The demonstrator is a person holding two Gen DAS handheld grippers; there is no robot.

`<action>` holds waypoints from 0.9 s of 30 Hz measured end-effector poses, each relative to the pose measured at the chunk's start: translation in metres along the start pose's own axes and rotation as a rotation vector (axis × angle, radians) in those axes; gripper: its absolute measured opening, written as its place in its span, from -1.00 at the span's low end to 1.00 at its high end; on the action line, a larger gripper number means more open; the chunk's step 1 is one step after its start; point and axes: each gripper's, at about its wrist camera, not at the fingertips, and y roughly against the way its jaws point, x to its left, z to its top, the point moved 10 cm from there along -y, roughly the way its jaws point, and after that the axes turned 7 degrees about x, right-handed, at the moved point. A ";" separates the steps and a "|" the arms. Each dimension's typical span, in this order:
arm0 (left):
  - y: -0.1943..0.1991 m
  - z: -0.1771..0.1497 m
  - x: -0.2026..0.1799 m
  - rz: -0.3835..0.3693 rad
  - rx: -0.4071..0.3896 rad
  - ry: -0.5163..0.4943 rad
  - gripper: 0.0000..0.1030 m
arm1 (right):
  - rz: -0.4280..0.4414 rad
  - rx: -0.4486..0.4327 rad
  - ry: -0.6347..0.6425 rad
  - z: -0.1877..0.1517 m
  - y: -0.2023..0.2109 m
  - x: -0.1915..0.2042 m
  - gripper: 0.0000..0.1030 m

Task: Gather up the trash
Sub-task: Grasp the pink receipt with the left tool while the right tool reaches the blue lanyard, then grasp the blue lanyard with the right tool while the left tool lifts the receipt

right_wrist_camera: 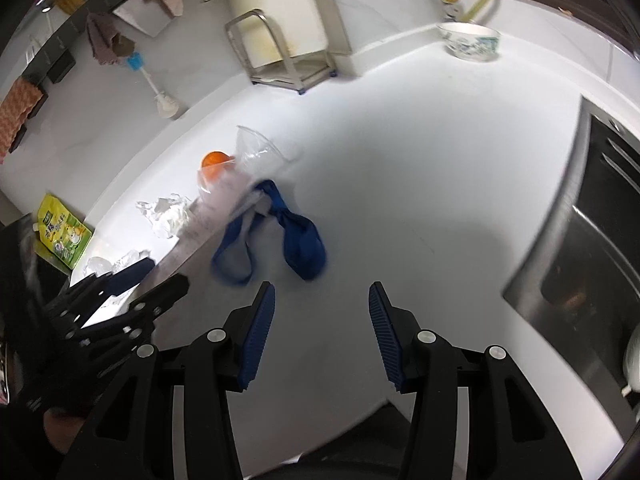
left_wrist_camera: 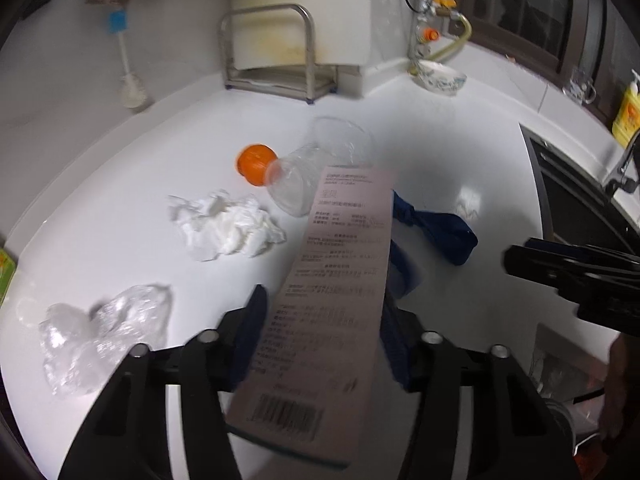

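Note:
My left gripper is shut on a long printed paper slip with a barcode and holds it above the white counter. The slip shows blurred in the right wrist view. On the counter lie a clear plastic bottle with an orange cap, a crumpled white tissue, crumpled clear plastic and a knotted blue cloth. My right gripper is open and empty, just short of the blue cloth.
A steel rack and a patterned bowl stand at the back. The sink lies at the right. A brush leans on the wall. A yellow-green pouch lies at the left edge.

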 end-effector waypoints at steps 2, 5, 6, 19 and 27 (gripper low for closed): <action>0.005 -0.001 0.006 0.004 0.008 0.022 -0.47 | -0.001 -0.004 0.031 0.007 -0.003 0.005 -0.08; 0.009 -0.005 0.014 -0.002 0.015 0.053 -0.49 | -0.011 -0.004 0.086 0.020 -0.013 0.014 -0.05; 0.010 -0.006 0.016 -0.001 0.017 0.058 -0.49 | -0.013 -0.003 0.097 0.024 -0.016 0.016 -0.05; 0.033 -0.010 0.034 -0.018 -0.028 0.128 -0.70 | -0.110 0.041 0.205 0.047 -0.062 0.025 -0.05; 0.046 -0.006 0.042 -0.025 -0.051 0.154 -0.71 | -0.147 0.055 0.279 0.046 -0.081 0.037 -0.60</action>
